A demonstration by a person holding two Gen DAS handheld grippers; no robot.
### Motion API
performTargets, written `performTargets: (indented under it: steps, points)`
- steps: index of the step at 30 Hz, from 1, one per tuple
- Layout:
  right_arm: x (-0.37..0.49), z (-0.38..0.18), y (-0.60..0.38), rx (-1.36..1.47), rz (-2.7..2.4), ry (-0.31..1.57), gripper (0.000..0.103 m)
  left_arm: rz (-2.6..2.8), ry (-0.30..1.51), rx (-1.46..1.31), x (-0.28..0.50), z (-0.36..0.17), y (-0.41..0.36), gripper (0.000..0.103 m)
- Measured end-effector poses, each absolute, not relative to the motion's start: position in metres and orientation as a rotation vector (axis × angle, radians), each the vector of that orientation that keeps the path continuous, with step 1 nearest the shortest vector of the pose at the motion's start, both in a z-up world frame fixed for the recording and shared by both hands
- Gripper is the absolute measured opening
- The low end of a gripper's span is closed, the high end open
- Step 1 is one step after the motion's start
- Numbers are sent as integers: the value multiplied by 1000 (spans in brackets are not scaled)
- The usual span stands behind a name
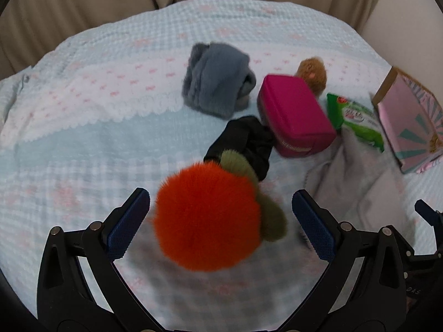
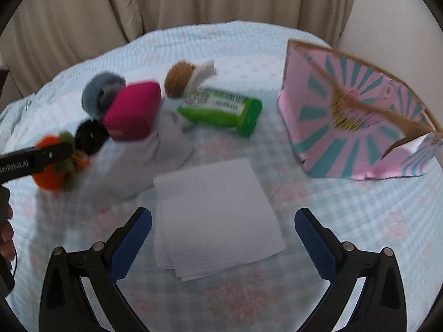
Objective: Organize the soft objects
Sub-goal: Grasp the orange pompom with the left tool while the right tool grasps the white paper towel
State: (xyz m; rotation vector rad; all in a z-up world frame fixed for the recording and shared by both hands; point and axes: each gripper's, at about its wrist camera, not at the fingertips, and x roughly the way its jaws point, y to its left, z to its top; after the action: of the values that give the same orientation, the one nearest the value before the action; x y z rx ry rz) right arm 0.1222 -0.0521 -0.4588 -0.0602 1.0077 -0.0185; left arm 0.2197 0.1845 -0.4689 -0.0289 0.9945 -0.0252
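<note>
An orange fluffy pom-pom (image 1: 206,218) with green leaves lies on the bed between the fingers of my left gripper (image 1: 221,207), which is open and stands around it. The right wrist view shows the same pom-pom (image 2: 49,177) at the far left, behind a left gripper finger (image 2: 36,157). My right gripper (image 2: 223,221) is open above a stack of white tissues (image 2: 216,221). Farther back lie a black scrunchie (image 1: 243,141), a magenta pouch (image 1: 296,116), a grey-blue furry roll (image 1: 216,83), a brown plush (image 1: 311,72) and a grey cloth (image 1: 354,179).
A green wipes pack (image 2: 221,108) lies beside the grey cloth (image 2: 166,144). A pink and teal open box (image 2: 360,116) stands at the right on the light blue bedspread (image 2: 346,221). Beige curtains hang behind. A person's hand (image 2: 5,235) shows at the left edge.
</note>
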Motion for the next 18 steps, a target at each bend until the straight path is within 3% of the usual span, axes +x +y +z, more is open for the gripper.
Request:
performTargets:
  steps: [7, 10, 12, 14, 18]
  points:
    - [128, -489, -58, -3, -5, 1065, 103, -43, 992, -17, 217, -479, 188, 98]
    - [130, -491, -55, -11, -10, 1062, 102, -54, 999, -21, 220, -480, 191, 83]
    - [131, -492, -52, -27, -17, 1065, 98, -65, 1020, -44, 223, -483, 194, 65]
    - [131, -491, -49, -42, -15, 1064, 92, -69, 1042, -57, 226, -487, 197, 54]
    - [132, -488, -49, -35, -12, 1055, 75, -82, 1051, -59, 225, -490, 198, 43]
